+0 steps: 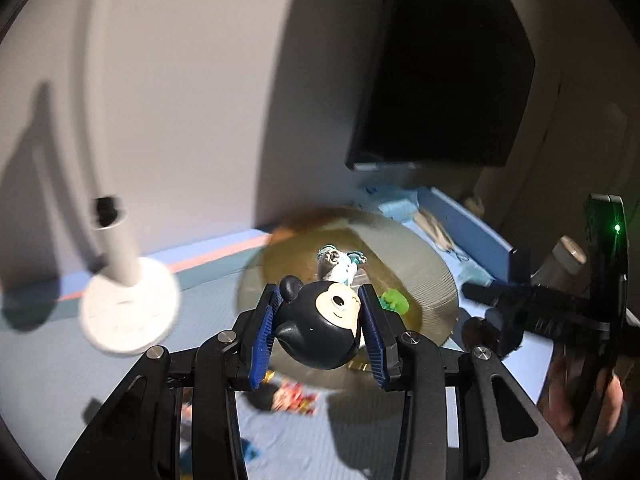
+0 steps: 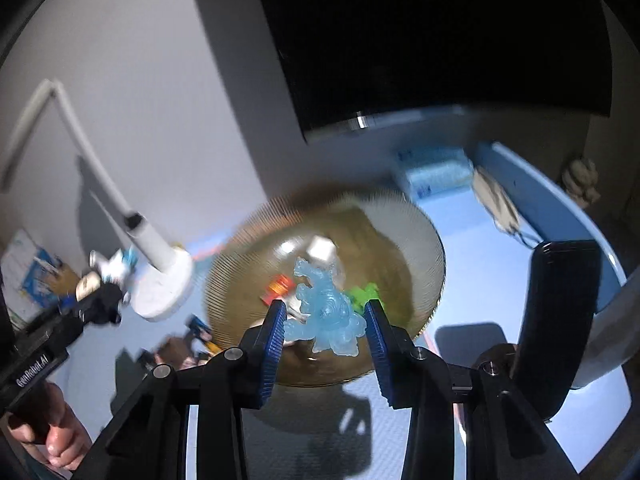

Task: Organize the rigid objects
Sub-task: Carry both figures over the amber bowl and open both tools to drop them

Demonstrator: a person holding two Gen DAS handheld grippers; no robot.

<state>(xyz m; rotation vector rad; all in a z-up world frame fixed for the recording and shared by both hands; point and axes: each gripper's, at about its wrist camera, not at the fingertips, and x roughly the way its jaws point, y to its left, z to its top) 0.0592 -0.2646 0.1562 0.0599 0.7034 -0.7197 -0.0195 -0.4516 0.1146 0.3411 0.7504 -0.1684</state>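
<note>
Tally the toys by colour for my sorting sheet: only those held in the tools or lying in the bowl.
Black, mouse head, left tool: 1
Pale blue, figure, right tool: 1
Green, toy in bowl: 1
Red-orange, piece in bowl: 1
Total: 4

A home desk or playroom corner is showing here: small toys (image 1: 294, 398) are lying scattered at lower centre on a blue mat (image 2: 480, 280), a white desk lamp (image 1: 128, 304) is standing at left against a plain wall (image 1: 180, 100), and a dark monitor (image 2: 420, 32) is filling the upper right.
</note>
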